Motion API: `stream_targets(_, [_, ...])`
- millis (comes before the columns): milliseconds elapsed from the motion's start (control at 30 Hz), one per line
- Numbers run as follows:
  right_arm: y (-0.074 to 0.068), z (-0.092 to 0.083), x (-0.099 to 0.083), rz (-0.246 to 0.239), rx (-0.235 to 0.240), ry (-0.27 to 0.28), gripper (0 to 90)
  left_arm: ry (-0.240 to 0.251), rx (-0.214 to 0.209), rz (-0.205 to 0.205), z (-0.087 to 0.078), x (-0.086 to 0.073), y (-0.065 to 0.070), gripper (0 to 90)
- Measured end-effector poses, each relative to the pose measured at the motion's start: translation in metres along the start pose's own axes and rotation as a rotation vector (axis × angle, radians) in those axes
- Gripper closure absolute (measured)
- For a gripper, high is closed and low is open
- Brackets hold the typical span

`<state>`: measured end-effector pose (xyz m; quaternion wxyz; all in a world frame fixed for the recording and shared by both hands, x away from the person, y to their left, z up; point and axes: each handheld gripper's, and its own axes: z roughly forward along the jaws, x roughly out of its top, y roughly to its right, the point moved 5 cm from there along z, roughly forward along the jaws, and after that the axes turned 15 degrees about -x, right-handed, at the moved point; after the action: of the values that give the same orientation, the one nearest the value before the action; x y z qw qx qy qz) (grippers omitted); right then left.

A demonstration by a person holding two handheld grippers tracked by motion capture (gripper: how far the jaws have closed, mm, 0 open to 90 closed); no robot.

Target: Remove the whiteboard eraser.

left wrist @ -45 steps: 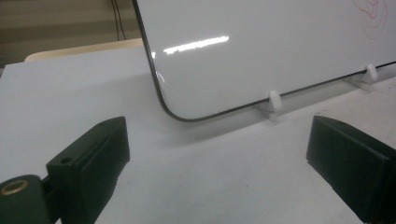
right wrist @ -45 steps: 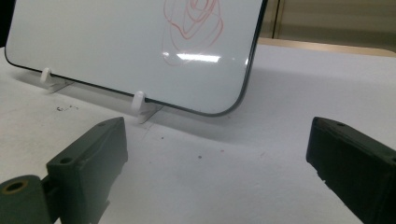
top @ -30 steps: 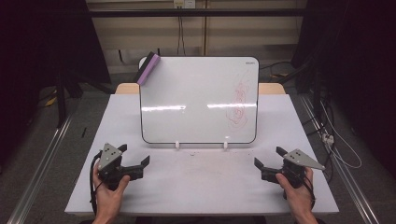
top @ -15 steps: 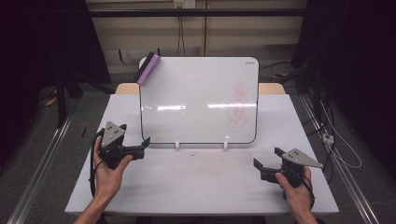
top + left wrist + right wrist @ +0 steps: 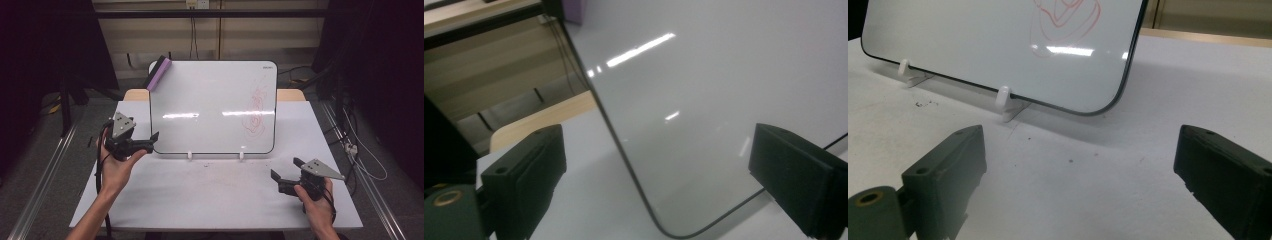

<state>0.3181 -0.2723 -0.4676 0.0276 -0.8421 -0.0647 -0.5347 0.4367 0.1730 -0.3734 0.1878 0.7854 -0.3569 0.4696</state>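
Note:
A whiteboard (image 5: 210, 107) stands tilted back on two white clips (image 5: 189, 155) on the white table (image 5: 210, 200). A red scribble (image 5: 255, 116) marks its right side. A purple and black eraser (image 5: 158, 73) sits at the board's top left corner. My left gripper (image 5: 150, 141) is open and raised beside the board's lower left corner. In the left gripper view the board's black edge (image 5: 624, 150) runs between the open jaws of the left gripper (image 5: 659, 145). My right gripper (image 5: 285, 167) stands open, low over the table in front of the board's right end, holding nothing.
The right gripper view shows the scribble (image 5: 1063, 20), the two clips (image 5: 1004, 100) and small dark specks on the table. A wooden surface (image 5: 290, 95) lies behind the board. Metal rails (image 5: 45, 170) run along both sides of the table.
My left gripper has risen and moved forward to the board's lower left corner. The right gripper has barely moved.

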Motion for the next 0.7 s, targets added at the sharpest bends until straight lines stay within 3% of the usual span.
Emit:
stream_targets(100, [-0.002, 0.000, 0.001, -0.003, 0.006, 0.002, 6.6, -0.003, -0.016, 0.014, 0.004, 0.009, -0.004, 7.5])
stream_targets(200, [-0.003, 0.001, 0.001, -0.006, 0.008, 0.002, 6.6, 0.033, -0.030, -0.006, 0.006, 0.019, -0.010, 6.9])
stream_targets(633, [-0.003, 0.000, 0.001, -0.010, 0.008, 0.008, 6.4, 0.037, 0.015, 0.041, 0.013, 0.054, -0.027, 7.9])
stream_targets(700, [-0.003, 0.001, 0.001, -0.006, 0.014, 0.003, 6.4, 0.030, 0.010, 0.066, 0.014, 0.059, -0.028, 7.9])
